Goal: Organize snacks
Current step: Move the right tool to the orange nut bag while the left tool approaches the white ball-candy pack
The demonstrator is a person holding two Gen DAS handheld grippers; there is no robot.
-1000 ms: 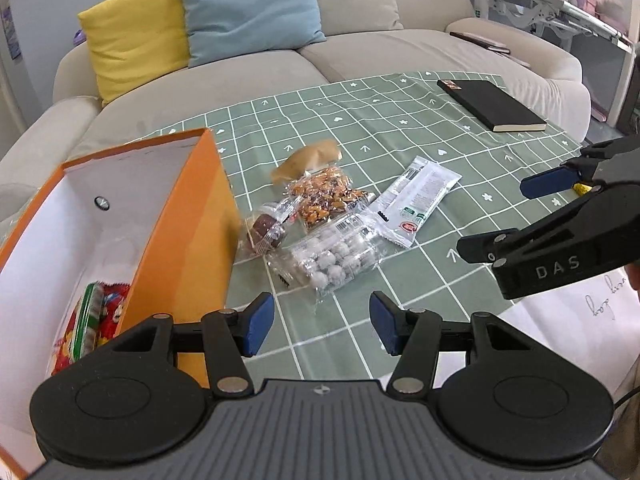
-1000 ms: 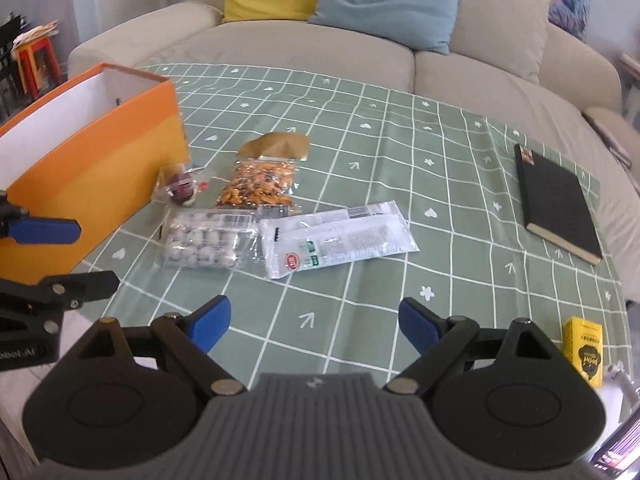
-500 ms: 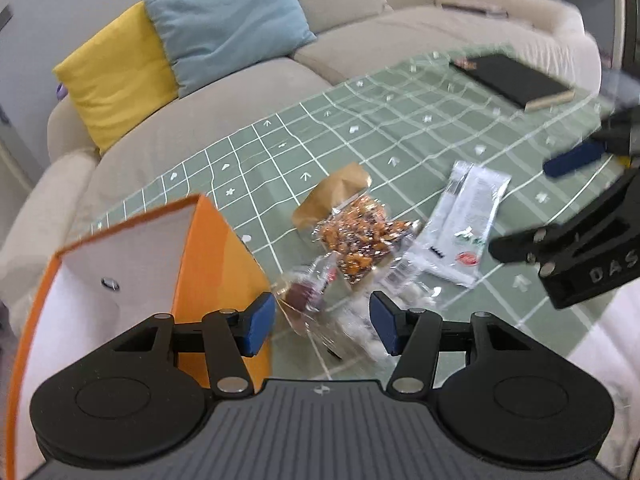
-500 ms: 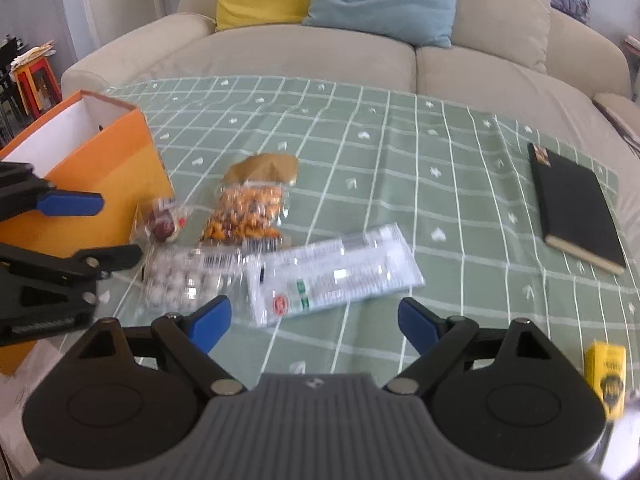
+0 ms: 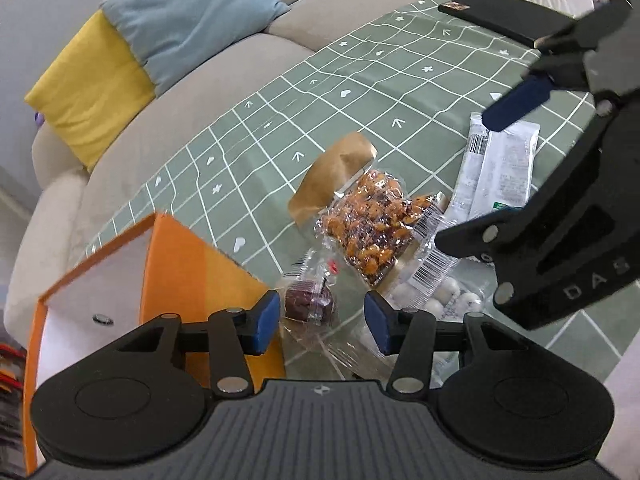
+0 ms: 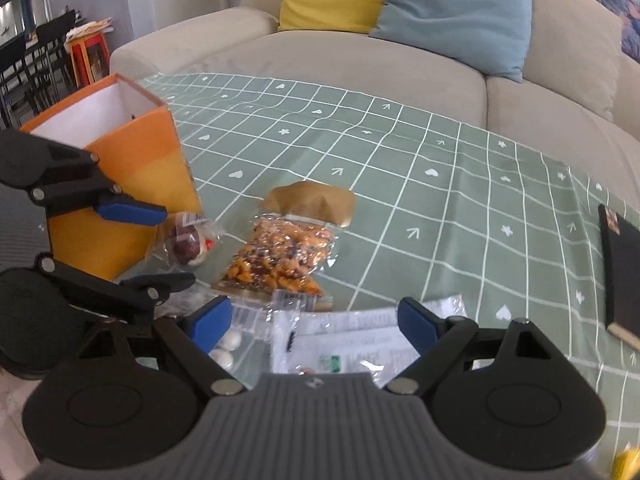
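Observation:
Several snack packs lie on the green checked cloth beside an orange box [image 5: 188, 264] [image 6: 132, 176]. A clear pack with a dark cake [image 5: 310, 304] [image 6: 186, 240] lies nearest the box. Beside it lie a bag of orange nuts [image 5: 372, 220] [image 6: 280, 260], a pack of white balls [image 5: 436, 296] [image 6: 228, 346] and a long white packet [image 5: 496, 172] [image 6: 360, 344]. My left gripper [image 5: 322, 322] [image 6: 140, 246] is open, its jaws either side of the dark cake pack. My right gripper [image 6: 314, 322] [image 5: 496, 164] is open over the white packet.
A black notebook [image 5: 504, 16] [image 6: 620, 272] lies at the cloth's far right. A beige sofa [image 6: 360, 64] with yellow and blue cushions stands behind the table. The orange box stands open at the left, with a wrapper showing inside it at the left wrist view's edge.
Both grippers have moved forward and down toward the snacks. The left one has closed in on the dark cake pack; the right one now hangs over the white packet.

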